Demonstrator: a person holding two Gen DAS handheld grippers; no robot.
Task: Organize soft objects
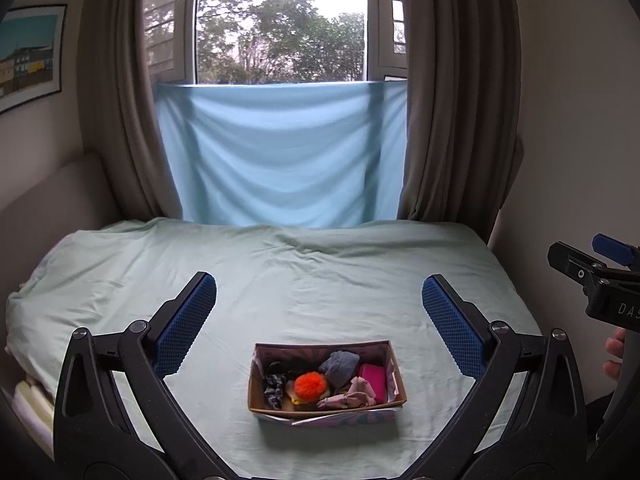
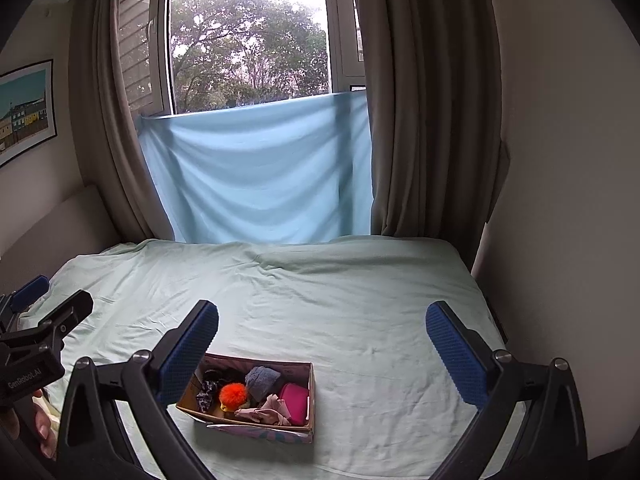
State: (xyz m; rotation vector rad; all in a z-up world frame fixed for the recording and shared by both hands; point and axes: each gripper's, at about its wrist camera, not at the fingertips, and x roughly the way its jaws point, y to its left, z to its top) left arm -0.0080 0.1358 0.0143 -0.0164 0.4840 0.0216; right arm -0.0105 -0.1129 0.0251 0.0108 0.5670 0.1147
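Note:
A small cardboard box (image 1: 256,394) (image 2: 311,396) sits on the pale green bed (image 1: 320,280) (image 2: 340,292), near its front edge. Inside lie an orange pompom (image 1: 310,386) (image 2: 233,394), a grey-blue cloth (image 1: 341,365) (image 2: 262,380), a pink pouch (image 1: 374,378) (image 2: 296,400), a pale pink rag (image 1: 352,396) (image 2: 268,412) and dark patterned fabric (image 1: 275,390) (image 2: 208,390). My left gripper (image 1: 319,300) hangs open above and behind the box, empty. My right gripper (image 2: 322,328) is open too, with the box low between its fingers, toward the left one.
A light blue sheet (image 1: 280,152) (image 2: 260,176) hangs under the window, flanked by brown curtains (image 1: 452,100) (image 2: 428,100). A wall runs along the bed's right side. A framed picture (image 1: 28,56) hangs on the left wall. A hand (image 1: 614,354) (image 2: 42,428) shows beside each gripper.

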